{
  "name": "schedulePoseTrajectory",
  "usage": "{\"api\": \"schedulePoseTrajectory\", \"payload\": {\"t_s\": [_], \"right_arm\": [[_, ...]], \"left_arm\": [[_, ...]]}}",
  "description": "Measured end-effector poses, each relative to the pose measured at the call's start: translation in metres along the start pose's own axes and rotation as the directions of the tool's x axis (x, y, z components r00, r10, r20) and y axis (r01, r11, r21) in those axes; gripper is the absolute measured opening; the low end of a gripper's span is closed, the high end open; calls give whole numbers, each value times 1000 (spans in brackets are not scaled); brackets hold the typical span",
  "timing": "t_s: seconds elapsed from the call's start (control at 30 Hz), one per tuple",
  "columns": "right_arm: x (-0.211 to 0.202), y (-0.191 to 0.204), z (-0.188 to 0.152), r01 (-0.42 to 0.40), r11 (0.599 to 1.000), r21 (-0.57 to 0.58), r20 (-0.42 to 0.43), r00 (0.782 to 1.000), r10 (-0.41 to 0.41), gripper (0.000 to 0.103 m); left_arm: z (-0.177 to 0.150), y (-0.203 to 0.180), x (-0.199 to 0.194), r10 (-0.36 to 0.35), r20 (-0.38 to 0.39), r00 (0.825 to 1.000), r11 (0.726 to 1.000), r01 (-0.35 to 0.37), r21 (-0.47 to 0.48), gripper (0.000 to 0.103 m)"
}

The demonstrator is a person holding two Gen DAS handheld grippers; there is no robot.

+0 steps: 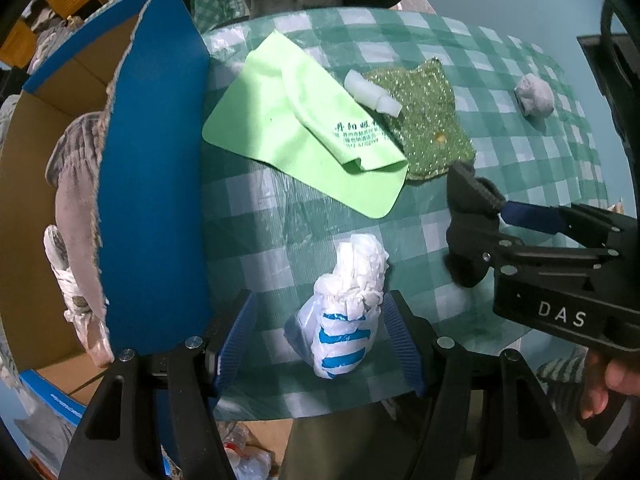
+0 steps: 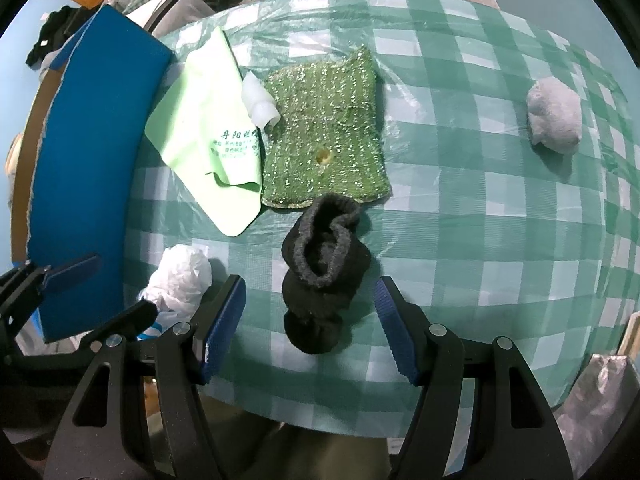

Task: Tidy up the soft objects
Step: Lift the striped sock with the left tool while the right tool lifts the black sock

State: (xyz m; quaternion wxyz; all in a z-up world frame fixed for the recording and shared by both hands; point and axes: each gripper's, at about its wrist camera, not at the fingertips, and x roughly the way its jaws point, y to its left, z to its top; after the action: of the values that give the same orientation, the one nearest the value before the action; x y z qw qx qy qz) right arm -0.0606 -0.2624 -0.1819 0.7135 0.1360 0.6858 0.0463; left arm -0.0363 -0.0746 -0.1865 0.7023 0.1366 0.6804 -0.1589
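Risk, left: bag [image 1: 344, 304] crumpled, slippery, springy; may squirt out from between pads or be caught only by a loose fold and drop short of the box [image 1: 152, 184]. Cause: closing too high on the bundle, or off centre.

Risk, right: sock [image 2: 322, 276] limp, open cuff; pinching the cuff alone would leave the rest dangling and dragging across the scourer [image 2: 324, 136]. Cause: shallow bite.

Risk, both: left hand-held gripper [image 1: 320, 344] and right hand-held gripper [image 2: 308, 328] work close together near the bench [image 2: 460, 208] front edge; frames could knock if both lift toward the box at once.

Left hand-held gripper: jaws wide, straddling the bag, pads not pressing it. Right hand-held gripper: jaws wide, either side of the sock, clear of it.

Bag: white plastic, blue stripes at the near end, knotted into a lump; on the bench, just beside the blue box wall.

Sock: black, fuzzy, bunched, cuff gaping upward; on the bench, touching or almost touching the near edge of the scourer.

Cloth [image 1: 304, 128]: pale green, printed, one corner folded, partly overlapping the scourer. Scourer: green, glittery, flat. Foam piece [image 1: 372, 92]: white, lying across both.

Wad [image 2: 554, 120]: grey-white, alone, well apart at the far right.

Box: already holding soft items, identity unclear.
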Motion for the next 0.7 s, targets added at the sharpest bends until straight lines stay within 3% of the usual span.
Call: {"api": "schedulePoseTrajectory", "payload": {"t_s": [0.23, 0.33, 0.37, 0.7], "right_arm": [[12, 3, -1, 23, 999, -34, -7, 1000, -23, 66], [17, 3, -1, 28, 999, -42, -18, 999, -28, 47], [18, 3, -1, 32, 999, -44, -20, 999, -33, 45], [9, -6, -17, 32, 997, -70, 8, 999, -32, 42]], "left_arm": [[-2, -8, 15, 16, -18, 1000, 1000, -16, 25, 73], [-2, -12, 21, 26, -28, 999, 999, -25, 37, 73], [-1, -14, 24, 29, -32, 999, 999, -28, 39, 73], [2, -17, 46, 49, -51, 997, 998, -47, 46, 73]]}}
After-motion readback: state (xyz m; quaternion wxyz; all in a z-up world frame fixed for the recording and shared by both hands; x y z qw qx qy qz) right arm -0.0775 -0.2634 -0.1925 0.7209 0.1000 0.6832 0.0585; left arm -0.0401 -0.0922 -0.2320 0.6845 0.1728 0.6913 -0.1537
